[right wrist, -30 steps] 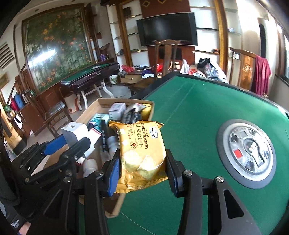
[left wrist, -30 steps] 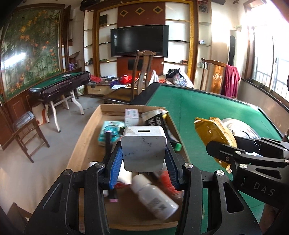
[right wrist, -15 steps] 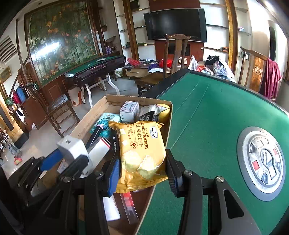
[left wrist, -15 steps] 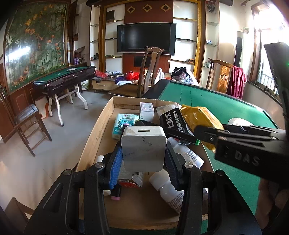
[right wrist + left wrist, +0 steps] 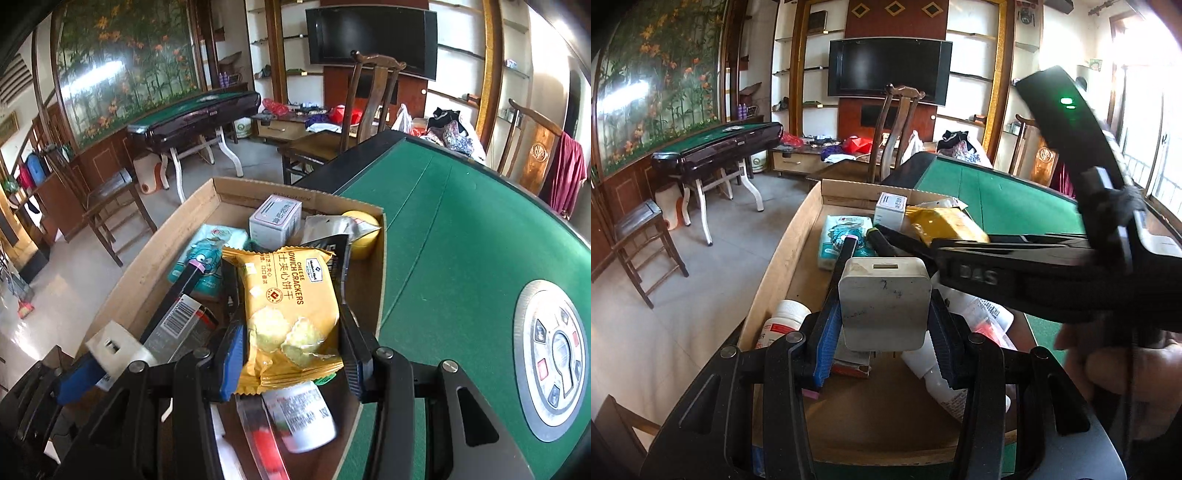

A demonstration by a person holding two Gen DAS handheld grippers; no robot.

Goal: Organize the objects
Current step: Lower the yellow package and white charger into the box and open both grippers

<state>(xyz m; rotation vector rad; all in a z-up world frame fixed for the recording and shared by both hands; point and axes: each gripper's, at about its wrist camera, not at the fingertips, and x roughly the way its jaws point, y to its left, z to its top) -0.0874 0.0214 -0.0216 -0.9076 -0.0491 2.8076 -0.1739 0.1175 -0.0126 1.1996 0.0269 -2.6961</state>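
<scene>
1. Left wrist view: the left gripper (image 5: 884,314) has its fingers (image 5: 825,332) partly open and clamped on both sides of a white charger block (image 5: 884,302), which hangs above the near half of the cardboard box (image 5: 775,266).
2. Same view: the box sits at the left edge of the green worktop (image 5: 997,195). In it lie a white pill bottle (image 5: 781,319), a teal tissue pack (image 5: 842,240) and a small white carton (image 5: 891,210) against the far wall.
3. Same view: the right gripper (image 5: 997,273) reaches in from the right over the box, carrying the yellow cracker packet (image 5: 942,227); a hand (image 5: 1123,369) grasps its handle.
4. Right wrist view: the right gripper (image 5: 291,350) has its fingers (image 5: 232,354) partly open and pressed against the sides of the cracker packet (image 5: 291,314), held over the box (image 5: 147,273) near its worktop-side wall.
5. Same view: at lower left the charger block (image 5: 118,347) shows between the left gripper's blue pads. A round control panel (image 5: 554,362) is set in the worktop (image 5: 443,229) at right.
</scene>
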